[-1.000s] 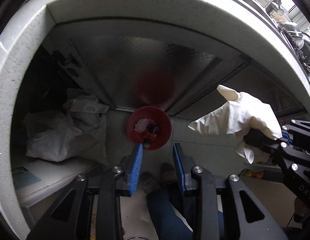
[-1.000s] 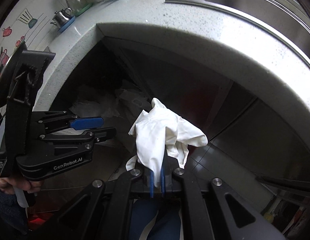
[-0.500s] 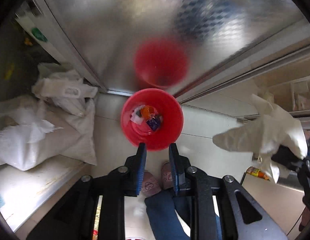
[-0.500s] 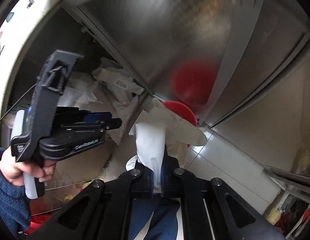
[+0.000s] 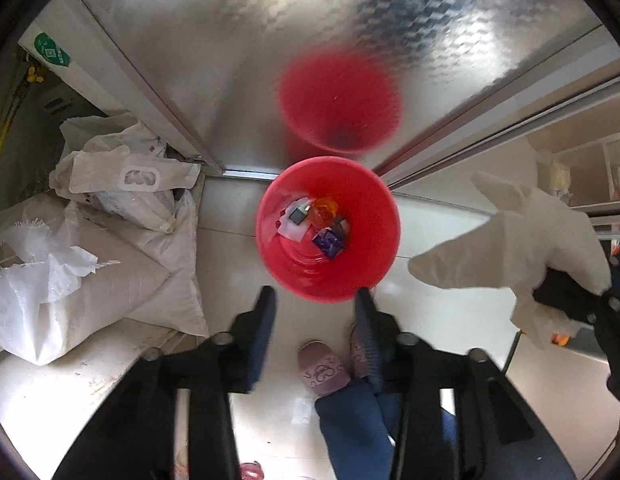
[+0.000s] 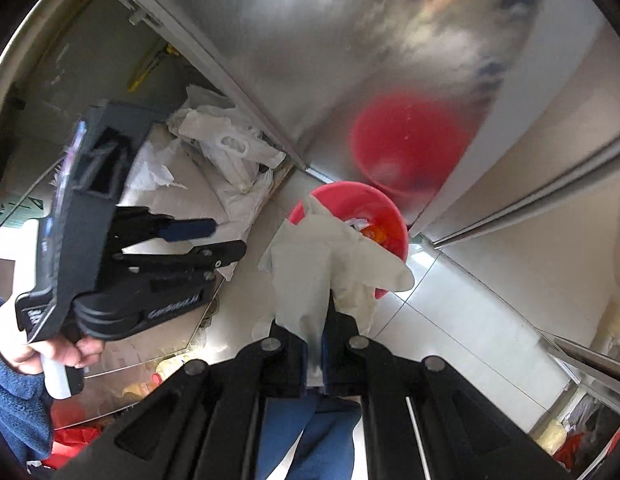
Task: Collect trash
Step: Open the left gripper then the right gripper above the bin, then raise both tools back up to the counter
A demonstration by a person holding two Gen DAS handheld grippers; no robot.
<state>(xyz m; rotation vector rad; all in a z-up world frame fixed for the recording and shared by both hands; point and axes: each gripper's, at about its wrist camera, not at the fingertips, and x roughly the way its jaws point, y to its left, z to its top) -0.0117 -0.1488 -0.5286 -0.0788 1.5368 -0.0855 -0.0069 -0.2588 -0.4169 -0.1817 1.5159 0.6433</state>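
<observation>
We're looking down at a pale tiled floor (image 5: pixel 229 248) in front of a shiny embossed metal cabinet door (image 5: pixel 237 40), which throws back a blurred red reflection of the bin. White woven sacks (image 5: pixel 89 264) are piled left of the bin, against the cabinet corner, with a crumpled white carrier bag (image 5: pixel 125 176) on top. Red trash bin (image 5: pixel 293 276) stands on the floor right at the foot of the door, mouth up. Inside it we see a few scraps: orange wrapper (image 5: pixel 325 209), purple wrapper (image 5: pixel 329 241), pale paper bits.

Our left gripper (image 5: pixel 312 300) points straight down just short of the bin's near rim; jaws are opening, nothing between them, blue pads well apart. From the right wrist view it sits left of the glove, gripped by a hand (image 6: pixel 49 352) in a blue fleece sleeve.

Our right gripper (image 6: pixel 316 344) is clamped tight on a white disposable glove (image 6: pixel 322 264). The glove's cuff is pinched between the pads and the fingers flop forward, overlapping the bin's near rim in the right wrist view; in the left wrist view the glove (image 5: pixel 526 240) hangs off to the right of the bin, not inside it.

Below the grippers: blue trouser legs and pink slippers (image 5: pixel 324 372) on the tiles.
</observation>
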